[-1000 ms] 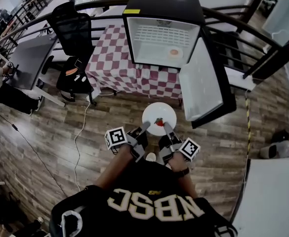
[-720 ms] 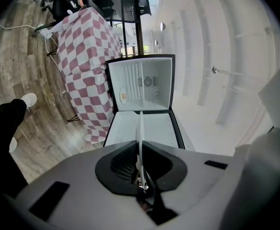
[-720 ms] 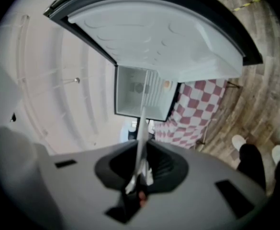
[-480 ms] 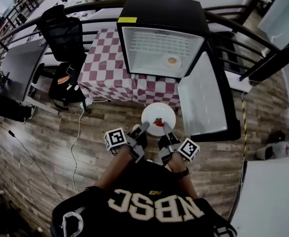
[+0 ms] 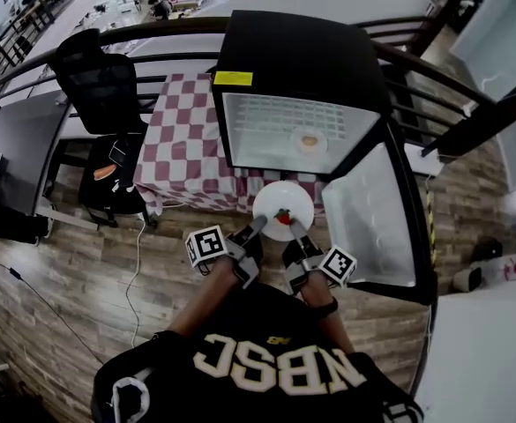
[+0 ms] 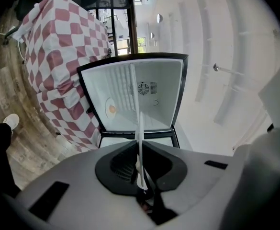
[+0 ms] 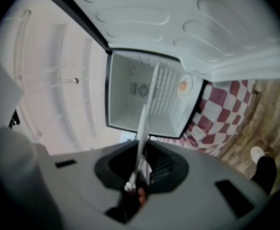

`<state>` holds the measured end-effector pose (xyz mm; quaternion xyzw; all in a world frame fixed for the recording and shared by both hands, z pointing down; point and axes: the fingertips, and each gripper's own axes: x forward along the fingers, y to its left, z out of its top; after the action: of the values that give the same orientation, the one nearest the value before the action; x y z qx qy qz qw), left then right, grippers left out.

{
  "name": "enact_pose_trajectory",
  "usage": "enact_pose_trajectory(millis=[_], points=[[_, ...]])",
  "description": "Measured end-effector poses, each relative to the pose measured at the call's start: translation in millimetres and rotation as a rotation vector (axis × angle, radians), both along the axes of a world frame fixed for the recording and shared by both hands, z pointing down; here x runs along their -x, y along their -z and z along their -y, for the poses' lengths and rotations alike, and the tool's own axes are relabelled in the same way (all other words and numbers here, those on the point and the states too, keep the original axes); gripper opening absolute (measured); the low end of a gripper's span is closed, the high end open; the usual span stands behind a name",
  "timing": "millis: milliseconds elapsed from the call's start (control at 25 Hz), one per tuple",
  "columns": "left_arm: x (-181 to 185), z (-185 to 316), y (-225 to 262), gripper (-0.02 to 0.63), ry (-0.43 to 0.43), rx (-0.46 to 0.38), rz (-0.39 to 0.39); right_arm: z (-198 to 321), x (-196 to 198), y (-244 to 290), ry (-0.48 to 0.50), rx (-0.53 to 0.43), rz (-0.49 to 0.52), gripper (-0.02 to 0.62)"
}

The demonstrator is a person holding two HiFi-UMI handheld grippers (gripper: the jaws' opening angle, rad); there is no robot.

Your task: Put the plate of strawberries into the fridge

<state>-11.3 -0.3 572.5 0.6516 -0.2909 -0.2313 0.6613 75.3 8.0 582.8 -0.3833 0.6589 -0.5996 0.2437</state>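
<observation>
A white plate (image 5: 283,203) carries a red strawberry (image 5: 282,216) and is held level just in front of the open fridge (image 5: 297,130). My left gripper (image 5: 258,227) is shut on the plate's near left rim. My right gripper (image 5: 295,228) is shut on its near right rim. In the left gripper view the plate (image 6: 140,138) shows edge-on as a thin white line between the dark jaws of the left gripper (image 6: 140,170). The right gripper view has the same thin plate edge (image 7: 142,128) clamped in the right gripper (image 7: 139,172). Both views look into the fridge's white interior (image 6: 135,99).
Inside the fridge sits a small dish with something orange (image 5: 309,141) on the wire shelf. The fridge door (image 5: 377,227) stands open to the right. The fridge rests on a table with a red checked cloth (image 5: 183,139). A black chair (image 5: 99,86) stands at the left, a curved railing behind.
The fridge has come nearer and looks larger in the head view. The plate, held the same way in both grippers, has moved from over the floor up to the fridge's opening.
</observation>
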Motion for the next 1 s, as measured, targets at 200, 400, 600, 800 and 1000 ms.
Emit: enact_pose_trajectory(millis=[200,400,600,800,1000], points=[[14.5,39.4,2.3,0.029,-0.020,0.011,-0.010,37.4,13.3,-1.8,-0.014,0.012,-0.024,0.043],[29.2,82.4,8.0,0.029,-0.037,-0.020,0.027,80.1,27.3,5.5,-0.040,-0.013,-0.012,0.043],[36.0,115.9,16.8,0.029,-0.042,-0.027,0.031,114.0,34.3,11.0,-0.064,-0.015,0.001,0.043],[33.6,134.9,15.8,0.029,-0.041,-0.010,0.014,133.2,32.3,16.0,-0.074,-0.016,0.006,0.043],[20.9,159.2,18.5,0.029,-0.042,-0.017,0.011,158.8,20.6,15.1,-0.077,-0.017,0.004,0.042]])
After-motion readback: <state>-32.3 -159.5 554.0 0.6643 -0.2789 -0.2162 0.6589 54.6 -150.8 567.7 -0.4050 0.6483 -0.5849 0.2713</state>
